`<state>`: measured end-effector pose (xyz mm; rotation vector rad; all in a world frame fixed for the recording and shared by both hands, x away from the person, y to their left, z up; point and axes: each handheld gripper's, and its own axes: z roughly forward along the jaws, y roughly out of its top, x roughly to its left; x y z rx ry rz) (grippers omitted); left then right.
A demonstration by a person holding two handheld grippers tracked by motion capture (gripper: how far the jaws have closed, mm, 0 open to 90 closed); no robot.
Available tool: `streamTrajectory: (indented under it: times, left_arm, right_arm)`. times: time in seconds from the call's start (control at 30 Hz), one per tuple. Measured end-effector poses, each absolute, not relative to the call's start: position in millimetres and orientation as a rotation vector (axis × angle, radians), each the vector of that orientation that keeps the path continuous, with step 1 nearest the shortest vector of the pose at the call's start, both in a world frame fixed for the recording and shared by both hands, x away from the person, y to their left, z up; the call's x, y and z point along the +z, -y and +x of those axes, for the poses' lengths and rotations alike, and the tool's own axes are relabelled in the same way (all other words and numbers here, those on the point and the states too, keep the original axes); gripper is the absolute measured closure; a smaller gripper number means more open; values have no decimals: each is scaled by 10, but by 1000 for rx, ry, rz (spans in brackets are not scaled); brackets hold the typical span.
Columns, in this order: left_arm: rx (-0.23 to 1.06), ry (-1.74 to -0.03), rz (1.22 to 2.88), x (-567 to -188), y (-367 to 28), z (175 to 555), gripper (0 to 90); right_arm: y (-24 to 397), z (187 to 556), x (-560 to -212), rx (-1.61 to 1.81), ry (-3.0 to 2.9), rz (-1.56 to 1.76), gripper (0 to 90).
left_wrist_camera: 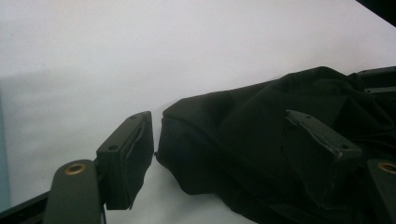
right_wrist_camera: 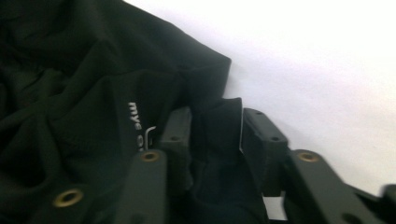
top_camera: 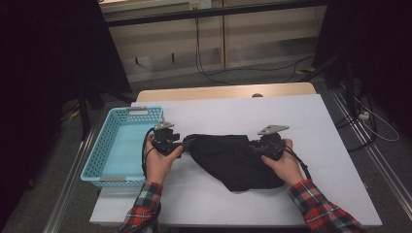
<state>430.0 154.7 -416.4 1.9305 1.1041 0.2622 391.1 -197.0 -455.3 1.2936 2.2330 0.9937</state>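
Note:
A crumpled black garment (top_camera: 233,158) lies on the white table (top_camera: 301,111) between my two hands. My left gripper (top_camera: 187,144) sits at its left end, pointing right. In the left gripper view the jaws stand wide apart with the garment's edge (left_wrist_camera: 243,140) lying between them, so this left gripper (left_wrist_camera: 222,140) is open. My right gripper (top_camera: 255,145) is at the garment's right end. In the right gripper view the right gripper (right_wrist_camera: 217,130) is shut on an upright fold of the garment (right_wrist_camera: 93,70), which carries small white lettering.
A light blue plastic basket (top_camera: 92,165) stands at the table's left edge, just beside my left hand. Bare white tabletop stretches behind and to the right of the garment. Past the far edge are cables and a shelf on the floor.

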Motion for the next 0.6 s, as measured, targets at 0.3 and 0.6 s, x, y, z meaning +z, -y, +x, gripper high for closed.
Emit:
streamTrajectory:
  times: [0.3, 0.6]
  left_arm:
    - [256, -1105, 1929, -4172, -1557, 4311, 258]
    - [250, -1100, 1941, -4189, -1526, 4320, 259]
  right_arm:
    - [2203, 3937, -4364, 1145, -2103, 1339, 862]
    - [2497, 4047, -4342, 1119, -1988, 1398, 900]
